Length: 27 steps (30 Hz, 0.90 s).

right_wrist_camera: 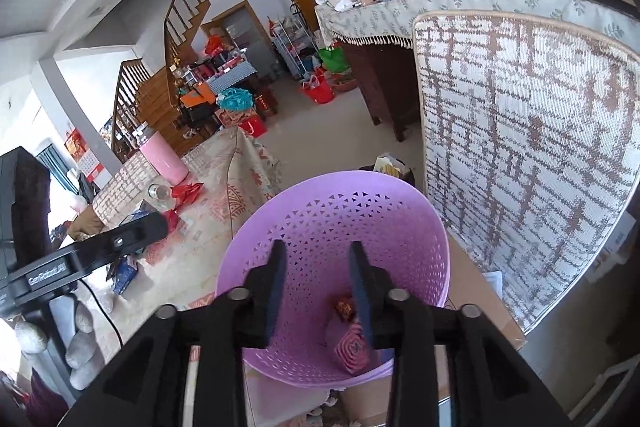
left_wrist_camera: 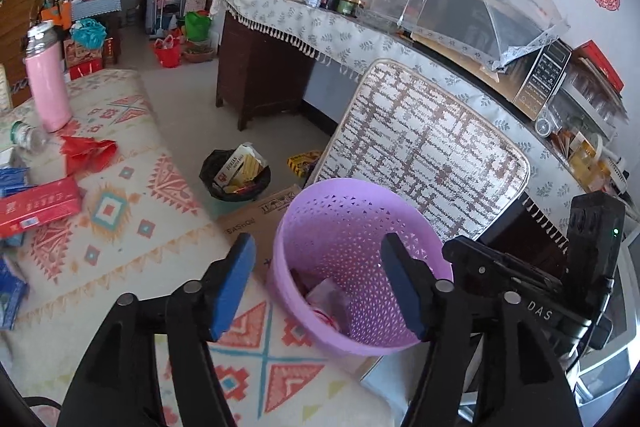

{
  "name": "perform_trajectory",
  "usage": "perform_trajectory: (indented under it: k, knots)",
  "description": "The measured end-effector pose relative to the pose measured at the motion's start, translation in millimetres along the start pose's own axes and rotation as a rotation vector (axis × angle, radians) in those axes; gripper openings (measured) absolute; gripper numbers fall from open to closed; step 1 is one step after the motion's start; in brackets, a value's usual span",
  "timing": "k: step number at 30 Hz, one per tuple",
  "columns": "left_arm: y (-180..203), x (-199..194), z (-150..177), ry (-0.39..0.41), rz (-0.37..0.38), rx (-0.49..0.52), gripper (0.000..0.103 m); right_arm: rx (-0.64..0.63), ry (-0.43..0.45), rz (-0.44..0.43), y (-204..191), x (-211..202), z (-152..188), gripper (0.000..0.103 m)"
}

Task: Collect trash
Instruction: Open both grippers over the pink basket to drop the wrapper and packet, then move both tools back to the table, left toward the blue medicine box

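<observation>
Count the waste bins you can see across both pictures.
2. A purple basket stands by the table edge, under both claws. A dark-lined bin sits on the floor behind it, stuffed with boxes. Others may be hidden in the far clutter.

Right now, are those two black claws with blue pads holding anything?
Nothing is held. The left gripper and the right gripper both hang open over the perforated lilac plastic basket, with wrappers lying inside.

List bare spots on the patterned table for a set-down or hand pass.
Free: the patterned cloth between the red box and the purple basket, and the strip beyond the pink flask. Crowded: the left edge, with red box, blue packets, red wrapper and glass jar.
</observation>
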<state>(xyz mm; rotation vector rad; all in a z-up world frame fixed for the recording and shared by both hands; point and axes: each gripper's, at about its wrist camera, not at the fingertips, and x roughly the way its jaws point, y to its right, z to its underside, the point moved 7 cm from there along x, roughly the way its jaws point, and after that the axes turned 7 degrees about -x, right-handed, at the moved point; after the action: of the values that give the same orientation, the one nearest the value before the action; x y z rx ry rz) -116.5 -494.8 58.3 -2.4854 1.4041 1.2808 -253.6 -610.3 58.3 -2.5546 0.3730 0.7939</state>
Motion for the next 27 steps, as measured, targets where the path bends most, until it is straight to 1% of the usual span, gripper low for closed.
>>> perform_trajectory:
  k: [4, 5, 7, 8, 12, 13, 15, 17, 19, 24, 27]
  knots:
    - [-12, -27, 8, 0.028, -0.025, -0.009, 0.069, -0.038, 0.014, -0.005, -14, -6, 1, 0.058]
    - [-16, -33, 11, 0.033, -0.033, -0.016, 0.069, -0.048, 0.016, -0.012, -19, -7, 1, 0.06]
    - [-26, -48, 16, 0.047, -0.057, -0.024, 0.069, -0.072, 0.026, -0.028, -31, -11, 2, 0.069]
    - [-29, -52, 18, 0.053, -0.067, -0.024, 0.069, -0.083, 0.032, -0.034, -37, -13, 2, 0.071]
    - [-53, -83, 31, 0.097, -0.141, -0.021, 0.069, -0.13, 0.063, -0.063, -63, -22, 4, 0.084]
    - [-61, -91, 35, 0.107, -0.158, -0.024, 0.069, -0.141, 0.075, -0.076, -71, -24, 6, 0.086]
    - [-79, -107, 43, 0.122, -0.187, -0.042, 0.069, -0.149, 0.094, -0.089, -82, -26, 7, 0.087]
    - [-98, -121, 52, 0.133, -0.205, -0.068, 0.069, -0.149, 0.103, -0.121, -95, -27, 11, 0.087]
    - [-117, -135, 60, 0.143, -0.228, -0.099, 0.069, -0.14, 0.101, -0.173, -109, -26, 15, 0.087]
    - [-179, -175, 80, 0.182, -0.301, -0.191, 0.069, -0.142, 0.071, -0.263, -143, -17, 30, 0.087]
    - [-222, -200, 91, 0.207, -0.36, -0.257, 0.069, -0.155, 0.02, -0.318, -169, -5, 41, 0.087]
